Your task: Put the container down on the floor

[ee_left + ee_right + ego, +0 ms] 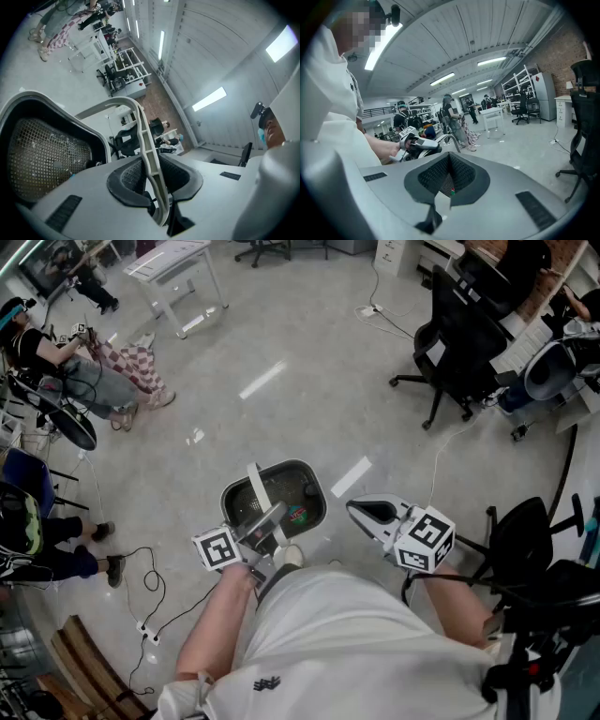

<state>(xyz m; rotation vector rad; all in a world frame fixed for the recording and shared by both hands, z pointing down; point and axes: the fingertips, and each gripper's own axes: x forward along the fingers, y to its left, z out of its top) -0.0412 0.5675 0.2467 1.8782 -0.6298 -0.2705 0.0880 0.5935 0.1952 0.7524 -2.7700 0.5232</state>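
Mesh walls and a thin shell suggest that the container (304, 467) is light and fairly stiff, easy to carry one-handed. It would likely swing under its handle (146, 140), so a slow, level descent seems wise. That pale arched handle is the natural place to hold, near its middle, though the narrow strip could twist or slide between the pads.

The container is a rounded-rectangular bin with a dark grey rim and a dark perforated lining. A small red and green item (298, 515) lies inside.

The left tongs (153, 177) are clamped on the handle, and the bin appears to hang from them, low over the floor (281, 381) and just ahead of the person's shoe (292, 555). Whether its base touches the floor cannot be told.

The right tongs (449, 174) are closed with nothing between them, held off to the right, apart from the bin. An office chair (459, 343) and a seated person (56, 362) are well away.
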